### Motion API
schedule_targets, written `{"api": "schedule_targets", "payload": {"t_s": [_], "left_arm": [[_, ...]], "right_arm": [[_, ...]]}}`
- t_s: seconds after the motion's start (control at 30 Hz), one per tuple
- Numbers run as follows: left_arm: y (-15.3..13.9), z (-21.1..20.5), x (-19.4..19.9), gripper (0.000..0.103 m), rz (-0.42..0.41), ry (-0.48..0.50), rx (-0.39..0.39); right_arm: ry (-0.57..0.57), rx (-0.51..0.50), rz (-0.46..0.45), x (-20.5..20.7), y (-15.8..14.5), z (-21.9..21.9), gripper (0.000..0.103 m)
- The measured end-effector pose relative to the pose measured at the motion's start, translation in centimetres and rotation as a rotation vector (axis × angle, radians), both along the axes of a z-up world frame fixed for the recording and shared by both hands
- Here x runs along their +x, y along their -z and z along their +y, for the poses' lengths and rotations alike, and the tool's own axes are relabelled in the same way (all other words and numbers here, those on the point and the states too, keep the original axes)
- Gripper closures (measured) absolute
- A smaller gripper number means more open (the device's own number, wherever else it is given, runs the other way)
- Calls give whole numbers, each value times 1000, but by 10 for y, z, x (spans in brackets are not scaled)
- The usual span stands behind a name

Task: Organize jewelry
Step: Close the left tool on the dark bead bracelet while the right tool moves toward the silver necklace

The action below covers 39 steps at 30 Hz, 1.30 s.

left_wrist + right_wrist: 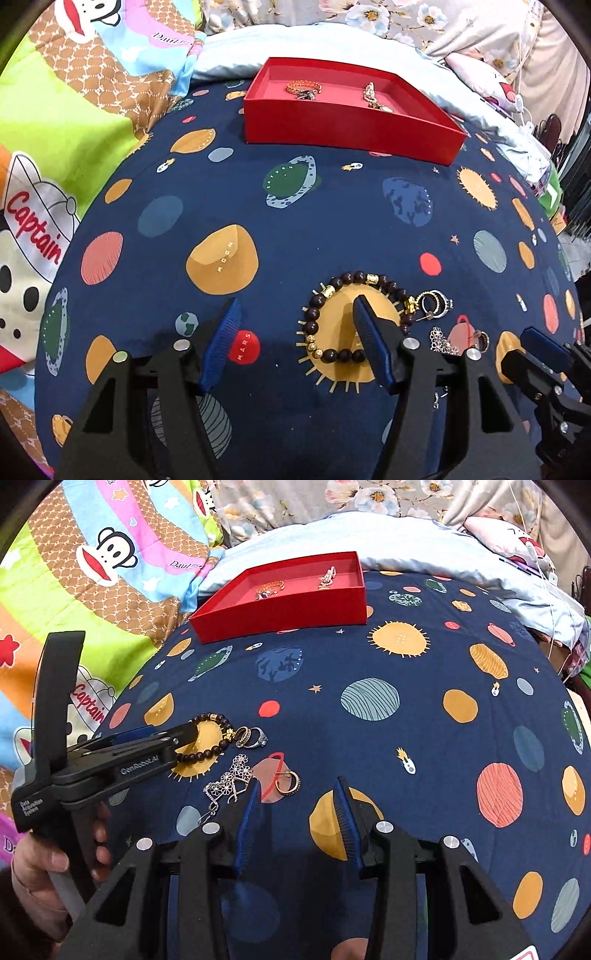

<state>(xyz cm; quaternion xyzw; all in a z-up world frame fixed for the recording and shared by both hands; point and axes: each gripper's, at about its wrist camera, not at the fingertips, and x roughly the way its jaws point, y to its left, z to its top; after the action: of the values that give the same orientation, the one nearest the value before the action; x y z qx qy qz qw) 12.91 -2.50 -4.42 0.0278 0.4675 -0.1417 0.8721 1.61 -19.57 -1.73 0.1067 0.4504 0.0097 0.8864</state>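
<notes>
A dark beaded bracelet (314,314) with gold beads lies on the navy planet-print bedsheet (332,221). My left gripper (295,332) stands open over it. Its right finger sits inside the loop and its left finger outside, so the bracelet's left side lies between them. Silver rings (436,302), a silver flower bracelet (441,341) and a gold hoop earring (484,338) lie just to its right. My right gripper (297,812) is open and holds nothing, with the hoop earring (288,782) just ahead of its gap. A red box (332,125) at the far side holds an orange bracelet (303,87) and a gold chain (371,96).
A bright cartoon quilt (92,590) is bunched along the left. A pale blue pillow (369,535) and floral bedding lie behind the box. A person's hand (55,860) holds the left gripper (173,734). The bed edge falls away at the right.
</notes>
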Motion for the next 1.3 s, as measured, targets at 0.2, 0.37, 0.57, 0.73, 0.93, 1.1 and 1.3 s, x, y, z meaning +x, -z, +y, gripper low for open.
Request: {"api": "schedule_targets", "payload": {"t_s": [0.2,0.37,0.57,0.73,0.93,1.1,1.3], "left_arm": [[1,-4,0,45,-19,-6,27],[2,-6,-3,52,-48,-9,57],[2,-9,-5,65,-68,1,59],[2,-14,-7,76,-82,17,61],[1,-17,-9,90,-86,34,50],[0,-13,-8,96,-67,46,17],[-4,-2,-10,96,-26,53,-33]], "right_arm": [[1,5,6,1,1,0,63],[2,6,5,1,1,-1,63],[3,6,13,1,2,-3,63],[-3,8,19,3,6,-2,63],[-3,15,23,6,8,-1,63],[-7,12,21,7,8,-1,63],[-8,10,23,7,8,-1,63]]}}
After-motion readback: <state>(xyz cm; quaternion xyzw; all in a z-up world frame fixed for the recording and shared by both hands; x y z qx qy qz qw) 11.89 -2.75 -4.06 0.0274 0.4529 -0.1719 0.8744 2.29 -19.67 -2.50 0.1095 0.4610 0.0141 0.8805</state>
